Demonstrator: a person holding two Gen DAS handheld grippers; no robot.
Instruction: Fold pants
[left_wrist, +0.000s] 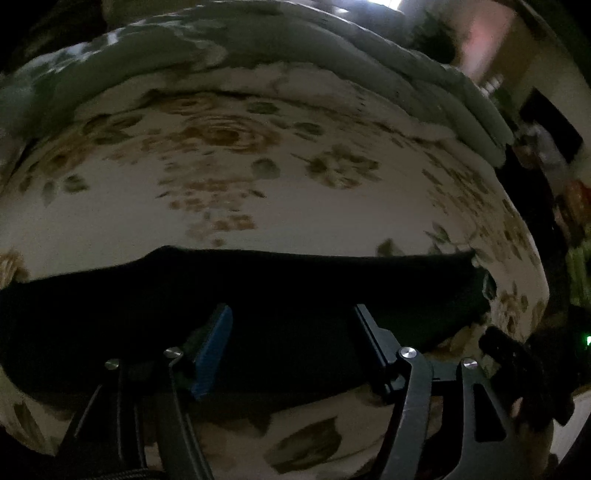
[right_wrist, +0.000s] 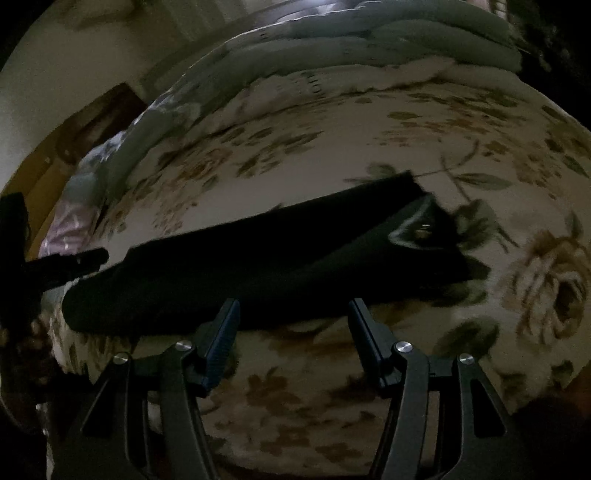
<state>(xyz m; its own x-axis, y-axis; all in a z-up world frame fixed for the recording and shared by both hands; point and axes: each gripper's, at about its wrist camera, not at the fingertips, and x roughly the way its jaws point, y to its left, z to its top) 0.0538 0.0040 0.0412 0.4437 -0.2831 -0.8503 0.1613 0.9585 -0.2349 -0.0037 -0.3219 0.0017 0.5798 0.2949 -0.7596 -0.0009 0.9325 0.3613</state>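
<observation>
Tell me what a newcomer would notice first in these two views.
The black pants stand out first, a long dark strip laid across the pale flowered bedspread. Next come the two open grippers, the left gripper over the pants and the right gripper at their near edge. A grey-green quilt lies bunched along the bed's far side.

Bed surface and surroundings, dim light.

Cream bedsheet with brown rose and green leaf print (left_wrist: 258, 206) (right_wrist: 332, 129) covers the mattress. Rolled pale grey-green quilted blanket (left_wrist: 388, 70) (right_wrist: 369, 40) lies along its far edge. Brown wooden door (right_wrist: 92, 122) stands in a cream wall beyond the bed.
</observation>
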